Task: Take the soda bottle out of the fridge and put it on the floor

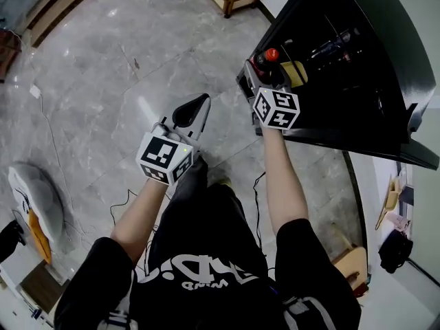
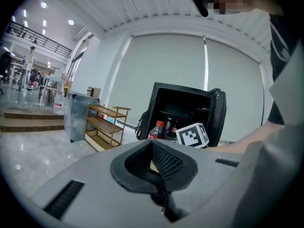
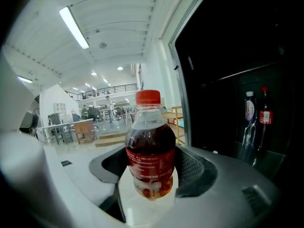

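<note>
Right gripper [image 3: 153, 167] clenched on soda bottle [image 3: 151, 141], forearm outstretched toward fridge [image 1: 371, 81]; left gripper [image 2: 153, 151] closed, empty.

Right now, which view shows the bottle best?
The right gripper view: the bottle stands large and close between the jaws, cap and label clear. The head view shows mostly its red cap; the left gripper view shows it small and far.

Large open indoor hall, office or showroom sort. Polished grey marble floor [image 1: 103, 60]. White slatted ceiling [image 2: 142, 4] with a strip light [image 3: 73, 27]. Mezzanine railing [image 2: 35, 34], low steps [image 2: 28, 120] and desks [image 3: 61, 127] far back. Wooden shelf rack [image 2: 107, 125], roller blinds [image 2: 161, 65] and a small black fridge [image 2: 190, 110] stand nearby.
</note>
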Available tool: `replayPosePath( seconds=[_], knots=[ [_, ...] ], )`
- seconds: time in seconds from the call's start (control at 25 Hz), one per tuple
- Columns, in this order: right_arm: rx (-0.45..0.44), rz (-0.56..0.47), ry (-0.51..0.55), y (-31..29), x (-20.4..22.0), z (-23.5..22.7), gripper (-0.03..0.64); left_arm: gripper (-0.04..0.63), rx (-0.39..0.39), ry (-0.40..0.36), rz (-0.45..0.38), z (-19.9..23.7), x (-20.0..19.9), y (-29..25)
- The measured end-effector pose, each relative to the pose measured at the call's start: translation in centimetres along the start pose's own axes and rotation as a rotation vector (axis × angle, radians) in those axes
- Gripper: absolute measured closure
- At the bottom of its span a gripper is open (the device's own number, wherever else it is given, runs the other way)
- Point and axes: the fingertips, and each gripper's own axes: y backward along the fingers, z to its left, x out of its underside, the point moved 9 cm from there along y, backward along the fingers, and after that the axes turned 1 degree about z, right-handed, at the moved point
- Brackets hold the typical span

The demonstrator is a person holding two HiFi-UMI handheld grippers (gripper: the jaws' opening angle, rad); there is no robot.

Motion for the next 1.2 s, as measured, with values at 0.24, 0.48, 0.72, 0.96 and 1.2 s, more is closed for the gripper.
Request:
replayPosePath(
  seconds=[0.24, 0.48, 0.72, 0.96, 1.2],
  knots=[
    [-0.094, 0.014, 0.033, -3.8, 1.2, 3.1, 0.302, 0.589, -0.069, -0.009, -0.011, 3.0, 1.6, 1.5],
    [-0.159, 0.015, 0.059, -7.7, 4.2, 5.0, 0.302, 0.589, -0.087, 0.003, -0.023, 6.2, 5.2, 0.6],
    [-0.203, 0.015, 0.074, -10.9, 8.7, 6.0, 0.302, 0.589, -0.121, 0.002, -0.045, 8.5, 10.1, -0.2],
    [-0.243, 0.007, 0.088, -14.1, 14.9, 6.6, 0.302, 0.589, -0.146, 0.008, -0.058, 11.4, 16.8, -1.3],
    [-0.268, 0.001, 0.108, -16.8, 21.4, 6.8, 0.302, 0.589, -0.16, -0.005, -0.066, 14.0, 24.0, -2.3]
  ],
)
